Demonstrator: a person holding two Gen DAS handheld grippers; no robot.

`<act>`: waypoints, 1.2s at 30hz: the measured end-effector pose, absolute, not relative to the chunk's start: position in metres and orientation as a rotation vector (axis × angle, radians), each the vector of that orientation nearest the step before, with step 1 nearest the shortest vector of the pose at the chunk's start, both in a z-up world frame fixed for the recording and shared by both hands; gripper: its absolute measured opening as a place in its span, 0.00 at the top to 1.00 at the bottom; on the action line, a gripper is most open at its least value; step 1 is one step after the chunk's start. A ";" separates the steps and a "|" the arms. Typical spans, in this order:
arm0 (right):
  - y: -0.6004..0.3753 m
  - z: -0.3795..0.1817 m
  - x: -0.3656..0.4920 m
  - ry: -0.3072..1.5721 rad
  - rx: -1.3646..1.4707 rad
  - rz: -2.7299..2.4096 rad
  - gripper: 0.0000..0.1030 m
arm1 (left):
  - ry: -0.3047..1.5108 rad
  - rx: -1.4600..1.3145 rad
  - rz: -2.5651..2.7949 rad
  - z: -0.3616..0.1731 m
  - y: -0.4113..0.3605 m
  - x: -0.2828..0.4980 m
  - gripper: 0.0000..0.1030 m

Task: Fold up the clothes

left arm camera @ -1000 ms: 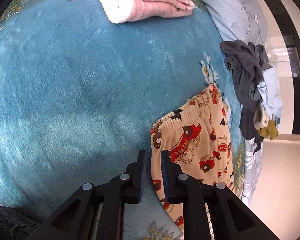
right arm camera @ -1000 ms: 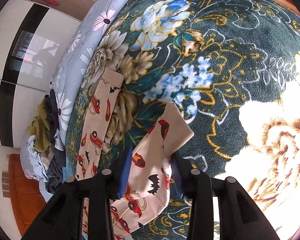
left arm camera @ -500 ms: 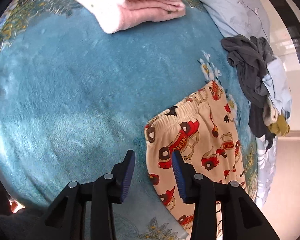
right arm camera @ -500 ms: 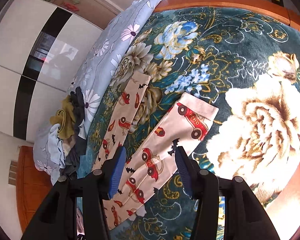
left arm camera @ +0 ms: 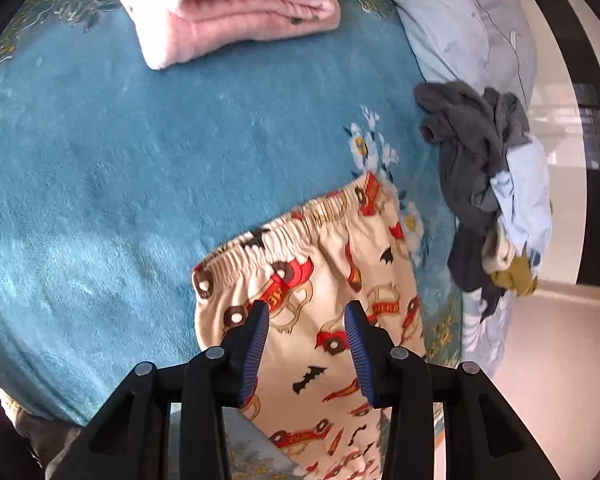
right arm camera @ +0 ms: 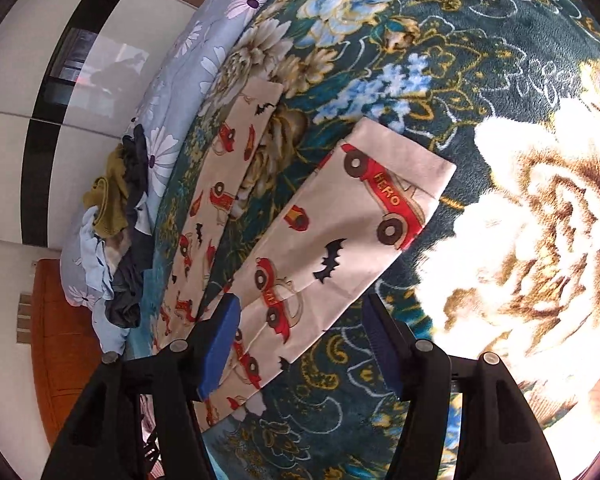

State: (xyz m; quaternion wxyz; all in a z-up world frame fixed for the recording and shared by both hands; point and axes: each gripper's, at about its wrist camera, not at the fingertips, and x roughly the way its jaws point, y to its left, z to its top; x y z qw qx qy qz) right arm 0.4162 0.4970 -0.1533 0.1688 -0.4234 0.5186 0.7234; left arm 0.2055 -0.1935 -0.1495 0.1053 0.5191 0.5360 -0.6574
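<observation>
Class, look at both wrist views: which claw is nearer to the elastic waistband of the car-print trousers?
Left. The left claw hangs open over the trousers, just below the waistband. The right claw, also open, is at the trouser legs, near the hem; no waistband shows there.

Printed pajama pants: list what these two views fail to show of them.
- Left wrist view: the printed pajama pants run behind the left hand-held gripper and off the bottom edge, so the legs are unseen.
- Right wrist view: the waistband end is hidden behind the right hand-held gripper.
</observation>
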 end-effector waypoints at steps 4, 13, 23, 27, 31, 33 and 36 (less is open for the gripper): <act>0.517 -0.174 0.423 1.536 -1.175 2.009 0.37 | 1.577 1.591 -1.869 -0.171 -0.195 0.200 0.47; 0.538 -0.199 0.434 1.630 -1.161 1.937 0.37 | 1.468 1.685 -1.702 -0.206 -0.193 0.207 0.45; 0.543 -0.220 0.432 1.756 -1.031 1.885 0.37 | 1.483 1.674 -1.591 -0.228 -0.179 0.211 0.45; 0.543 -0.223 0.434 1.783 -0.971 1.886 0.38 | 1.513 1.653 -1.577 -0.233 -0.177 0.213 0.45; 0.544 -0.225 0.435 1.793 -0.945 1.868 0.42 | 1.545 1.642 -1.624 -0.227 -0.180 0.217 0.46; 0.544 -0.224 0.434 1.787 -0.946 1.873 0.45 | 1.532 1.654 -1.640 -0.226 -0.180 0.216 0.49; 0.545 -0.224 0.434 1.800 -0.944 1.869 0.62 | 1.512 1.713 -1.656 -0.225 -0.178 0.213 0.56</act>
